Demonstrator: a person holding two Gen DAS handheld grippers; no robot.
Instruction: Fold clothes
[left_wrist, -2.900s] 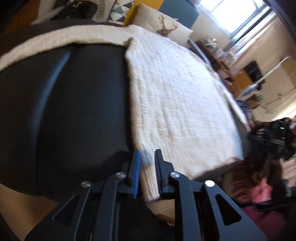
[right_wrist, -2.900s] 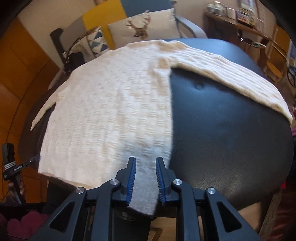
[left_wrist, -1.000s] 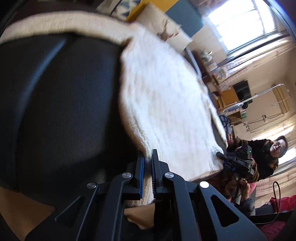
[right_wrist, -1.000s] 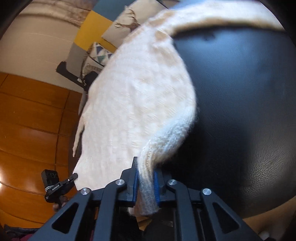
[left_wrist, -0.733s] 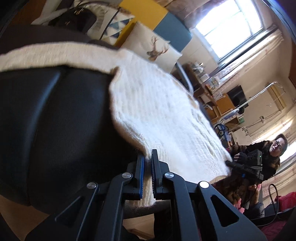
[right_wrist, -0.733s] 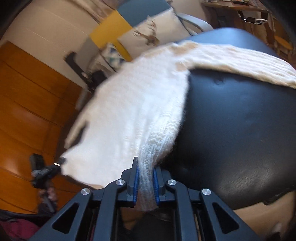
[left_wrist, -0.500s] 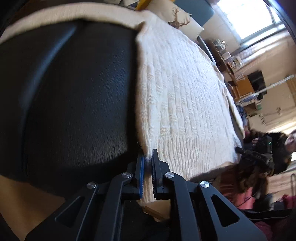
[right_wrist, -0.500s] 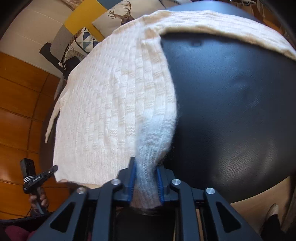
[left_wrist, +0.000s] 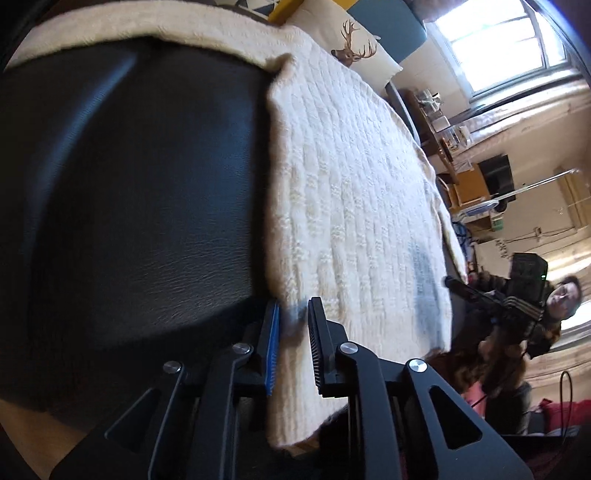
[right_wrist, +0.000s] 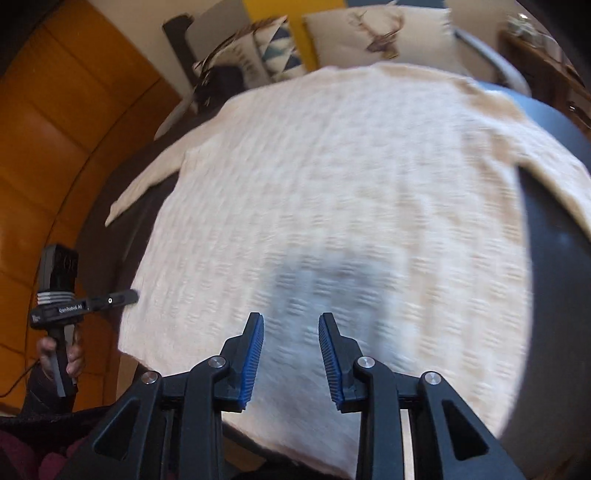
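Sweater (right_wrist: 347, 206), cream and cable-knit, lies spread flat across the dark padded surface (left_wrist: 129, 192) we are working over, its hem toward us and its neck toward twelve o'clock. In the right wrist view it fills most of the frame, one sleeve reaching out to nine o'clock, the other running off toward three o'clock. In the left wrist view its side edge runs from twelve down to six o'clock, with bare black upholstery to the nine o'clock side.

Our left gripper (left_wrist: 293, 319) sits at the hem corner; its jaws have just been opening, and the knit lies between them with a narrow gap on each side, so we read it as let go rather than pinched. Our right gripper (right_wrist: 291, 325) hangs above the lower middle of the sweater, its jaws parted, having widened a moment ago, with nothing clamped between them; the cloth lies below, blurred.

From the right wrist, our left hand (right_wrist: 61, 360) shows at eight o'clock, wrapped around its tool's handle. Cushions (right_wrist: 373, 33) with a deer print line the twelve o'clock edge, and a bright window (left_wrist: 495, 44) sits at one o'clock from the left wrist.
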